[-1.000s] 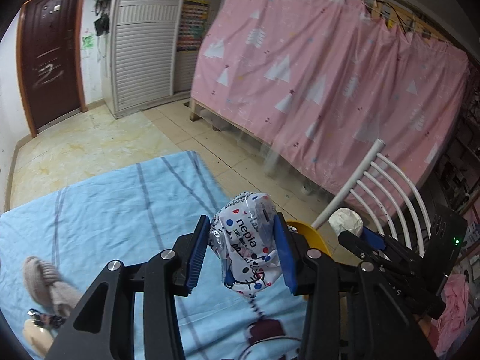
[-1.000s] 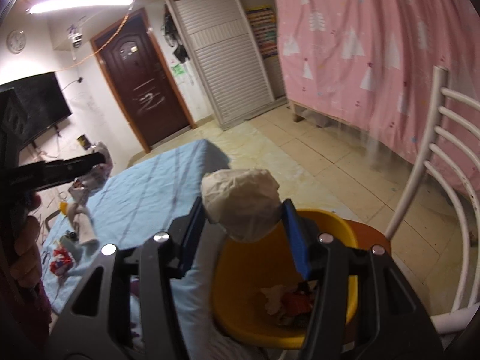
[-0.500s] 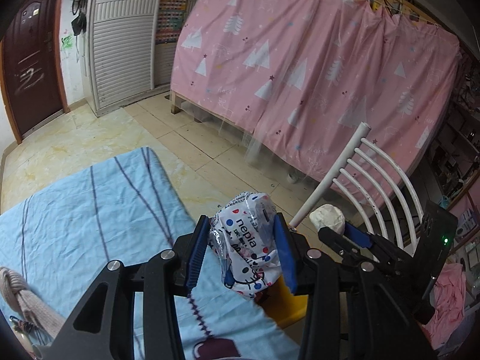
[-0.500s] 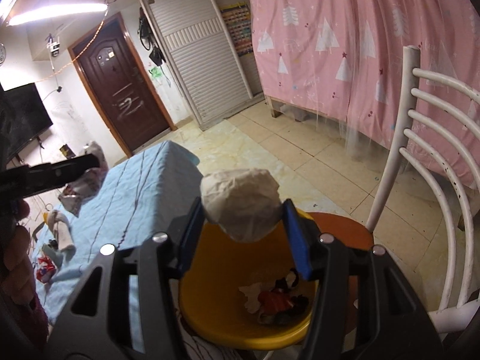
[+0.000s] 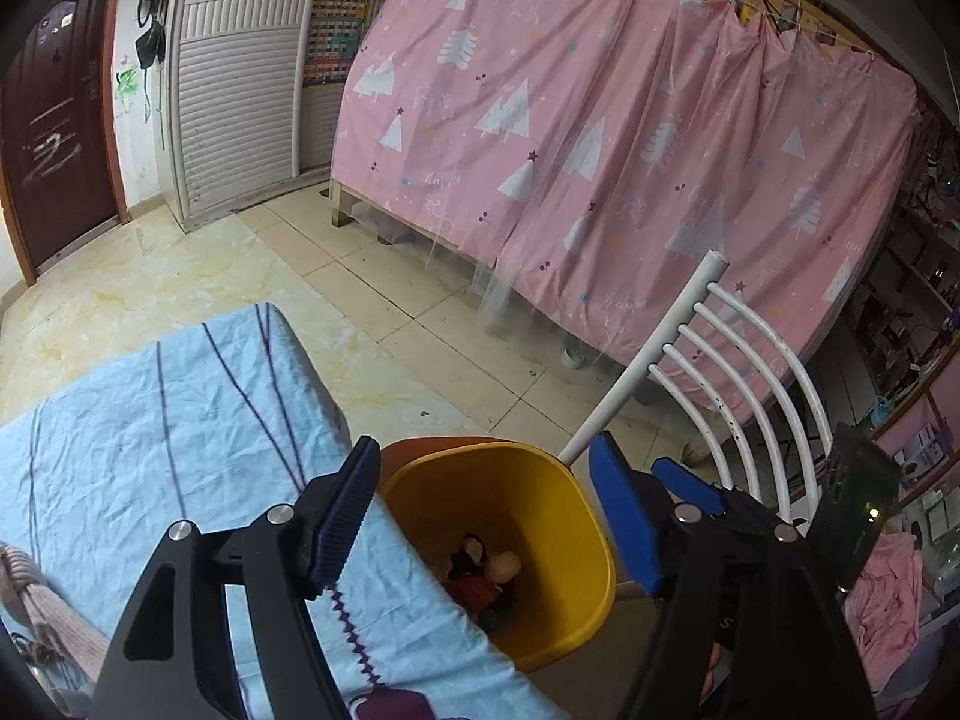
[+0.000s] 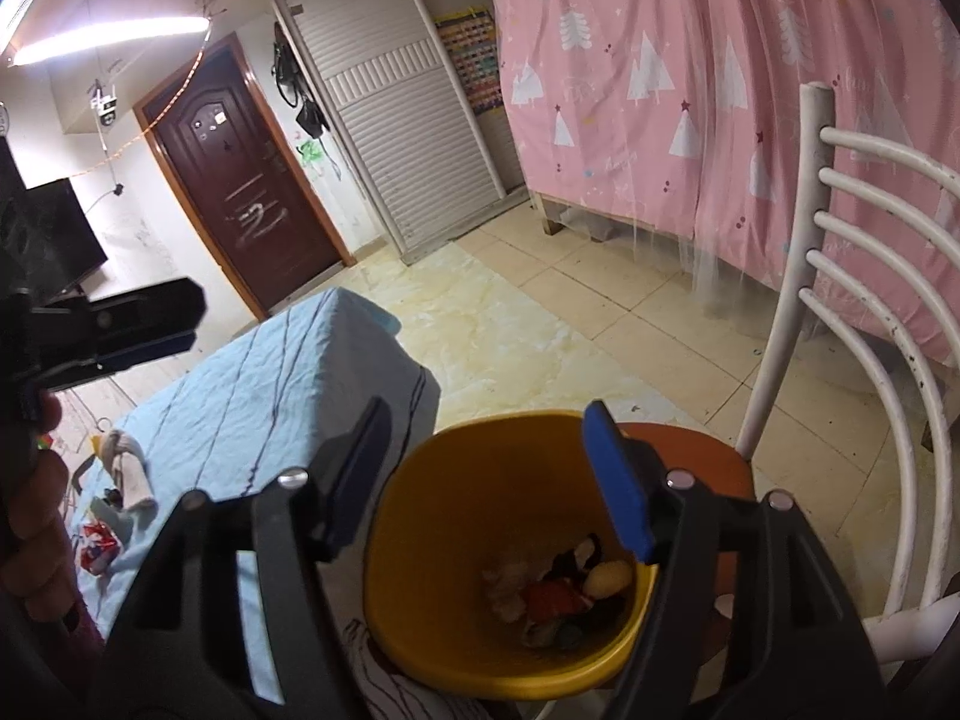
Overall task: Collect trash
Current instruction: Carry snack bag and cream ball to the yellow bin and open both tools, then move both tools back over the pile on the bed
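Both tongs hang over the yellow bin, tilted downward into its mouth. The left tongs stand wide open with nothing between the blue pads, one finger over the edge of the blue sheet, the other beyond the bin's far rim. The right tongs are likewise spread wide and empty, straddling the bin from above; in the left wrist view the right tongs show just beside the left ones, near the white chair back.

The yellow bin sits on a round brown chair seat, touching the blue-sheeted desk. At its bottom lies the collected trash: a pale rounded wad, something red, dark scraps and crumpled whitish paper, heaped together. More loose items lie on the desk's far end, well apart from the bin, near the person's left hand.
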Motion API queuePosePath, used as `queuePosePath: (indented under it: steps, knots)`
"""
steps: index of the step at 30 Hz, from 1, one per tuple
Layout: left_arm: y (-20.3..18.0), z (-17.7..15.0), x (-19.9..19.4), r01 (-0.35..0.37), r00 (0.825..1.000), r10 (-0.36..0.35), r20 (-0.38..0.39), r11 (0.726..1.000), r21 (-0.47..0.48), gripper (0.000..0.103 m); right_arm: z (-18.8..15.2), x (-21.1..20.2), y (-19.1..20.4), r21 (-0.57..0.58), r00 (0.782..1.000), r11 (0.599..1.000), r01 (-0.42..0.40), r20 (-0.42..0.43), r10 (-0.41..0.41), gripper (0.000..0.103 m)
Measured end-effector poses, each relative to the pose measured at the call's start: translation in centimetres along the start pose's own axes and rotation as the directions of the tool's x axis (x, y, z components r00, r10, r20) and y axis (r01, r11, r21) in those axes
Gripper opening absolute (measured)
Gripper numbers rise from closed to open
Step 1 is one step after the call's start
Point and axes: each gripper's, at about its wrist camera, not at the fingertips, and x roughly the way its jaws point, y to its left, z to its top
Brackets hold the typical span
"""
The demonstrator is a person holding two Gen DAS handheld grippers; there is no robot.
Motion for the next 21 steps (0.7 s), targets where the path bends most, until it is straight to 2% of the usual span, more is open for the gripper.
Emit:
queuePosePath:
  steps: [10,21]
  knots:
    - [3.0,-0.8,-4.7,-0.011,0.998,0.013,0.064,0.999,-0.031,0.064,0.3,-0.1,3.7,-0.053,0.999,0.998,-0.037,-0.005,0.037,0.064]
    - [8.2,-3.3,-10.7,-0.100,0.985,0.110,0.134,0.992,-0.082,0.065,0.1,1.0,10.3,-0.150,0.993,0.982,-0.113,-0.035,0.109,0.067]
